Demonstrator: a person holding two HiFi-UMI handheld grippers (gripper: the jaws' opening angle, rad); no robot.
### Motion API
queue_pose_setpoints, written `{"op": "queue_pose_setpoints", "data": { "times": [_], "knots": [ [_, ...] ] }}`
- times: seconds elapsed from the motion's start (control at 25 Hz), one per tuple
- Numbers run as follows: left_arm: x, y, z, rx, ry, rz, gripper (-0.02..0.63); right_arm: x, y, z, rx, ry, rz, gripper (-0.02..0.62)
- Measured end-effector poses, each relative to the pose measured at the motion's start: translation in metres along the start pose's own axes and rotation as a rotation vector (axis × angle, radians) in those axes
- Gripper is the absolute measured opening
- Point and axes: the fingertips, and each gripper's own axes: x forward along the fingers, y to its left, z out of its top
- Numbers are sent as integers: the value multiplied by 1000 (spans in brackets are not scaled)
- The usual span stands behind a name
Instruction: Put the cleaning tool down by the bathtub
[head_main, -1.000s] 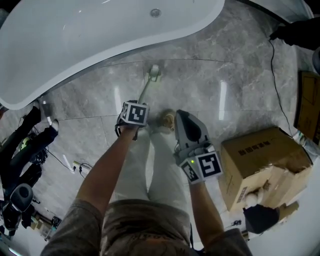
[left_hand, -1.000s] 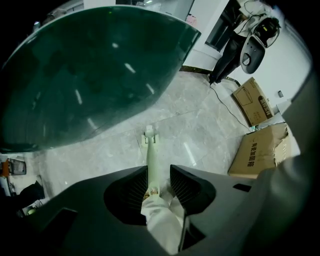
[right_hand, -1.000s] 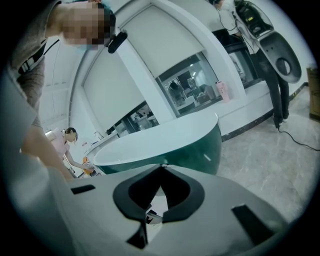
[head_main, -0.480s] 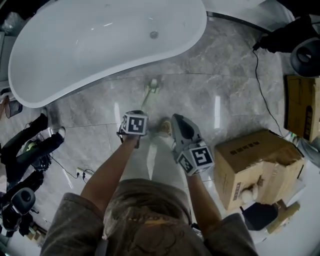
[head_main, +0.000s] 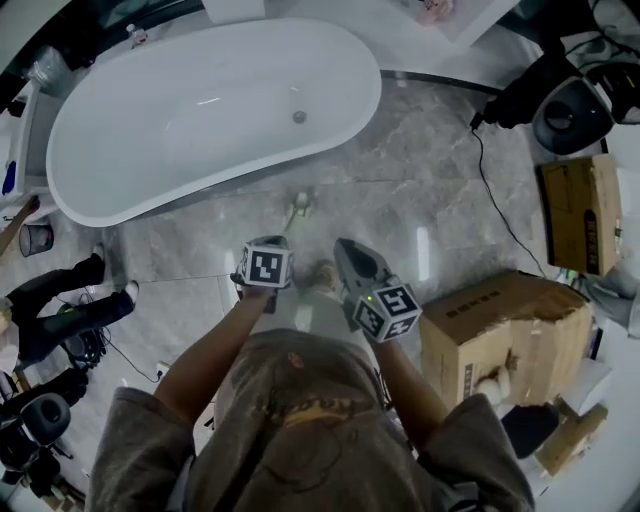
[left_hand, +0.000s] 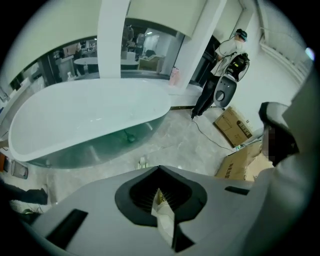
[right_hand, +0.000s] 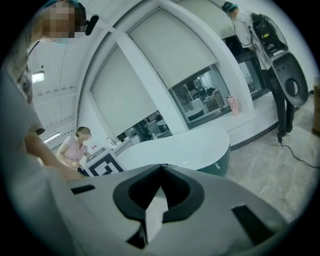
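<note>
Two claws, both empty: left gripper (left_hand: 159, 168) jaws have just been closing, now tip to tip with nothing between; right gripper (right_hand: 161, 166) jaws also together. Cleaning tool (head_main: 298, 209) lies on grey floor (head_main: 420, 200) just on the near side of bathtub (head_main: 200, 120), head toward tub, apart from both grippers

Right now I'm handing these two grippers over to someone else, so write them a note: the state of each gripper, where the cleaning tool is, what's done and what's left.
Left gripper: jaws have just closed and are shut, with nothing between them.
Right gripper: jaws shut, also empty.
Cleaning tool: the long-handled tool lies on the grey marble floor beside the white bathtub, its head toward the tub. Neither gripper touches it.
Done: the tool has been put down by the tub and let go.
Left: nothing for this job, as far as the views show. Just keep both grippers off the tool.
</note>
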Motion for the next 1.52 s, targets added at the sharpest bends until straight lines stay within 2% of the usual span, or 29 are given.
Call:
{"op": "queue_pose_setpoints", "data": {
  "times": [0.12,0.44,0.76,0.96,1.28,1.52],
  "knots": [
    [-47,-8,27,40,-82,-11,2,-12,19,21,-36,-6,45,0],
    [-150,-34,78,129,-287,-133,2,-34,74,75,-173,-24,159,0],
    [-230,-59,94,274,-483,-249,0,-56,118,122,-295,-97,283,0],
    [-268,-63,103,291,-635,-318,0,-63,142,139,-325,-153,417,0],
    [-277,-65,104,287,-710,-332,0,-71,160,140,-383,-159,530,0],
    [-273,-64,101,284,-715,-326,0,-72,154,139,-390,-148,537,0]
  ]
}}
